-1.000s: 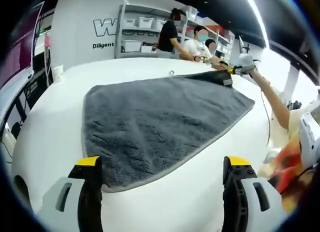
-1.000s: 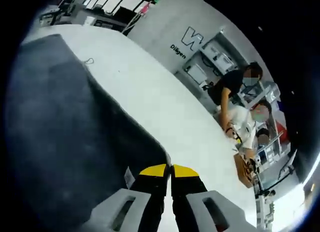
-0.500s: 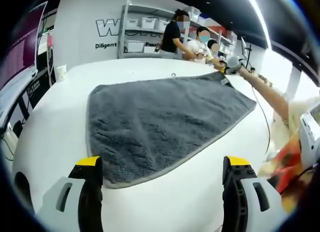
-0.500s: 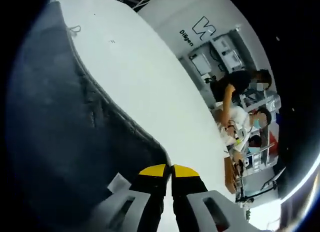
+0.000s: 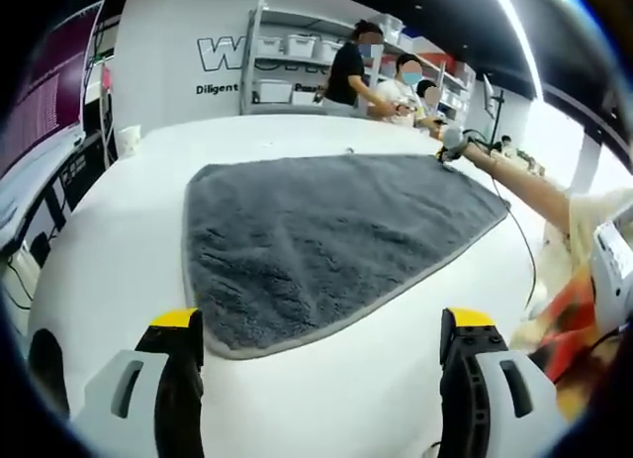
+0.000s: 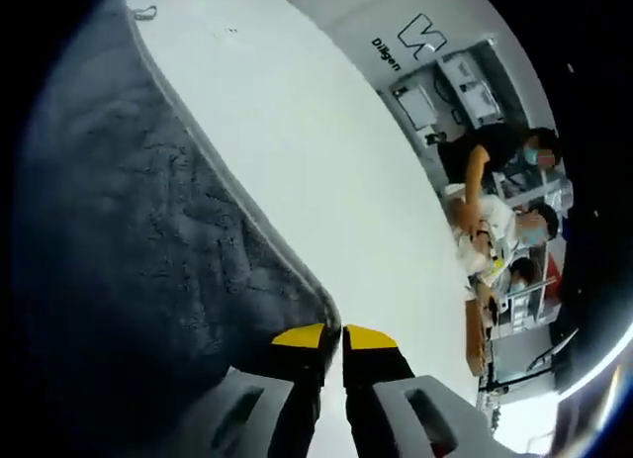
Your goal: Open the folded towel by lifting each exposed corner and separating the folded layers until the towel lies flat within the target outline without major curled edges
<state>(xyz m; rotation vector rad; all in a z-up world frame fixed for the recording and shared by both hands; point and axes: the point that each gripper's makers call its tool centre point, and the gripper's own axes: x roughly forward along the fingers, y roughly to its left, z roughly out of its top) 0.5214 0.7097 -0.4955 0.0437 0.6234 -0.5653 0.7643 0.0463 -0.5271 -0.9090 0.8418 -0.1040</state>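
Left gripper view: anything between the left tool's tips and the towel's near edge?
Nothing: in the left gripper view only bare white table separates the open left tool from the grey towel.

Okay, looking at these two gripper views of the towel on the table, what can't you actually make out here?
- Target outline: no marking can be made out on the white table in the left gripper view; the grey towel may be covering it.
- Towel's extent in the right gripper view: the towel runs off the dark edge of the view.
- The pinched corner: the right tongs hide it in the right gripper view, and in the left gripper view the right tongs are too small.
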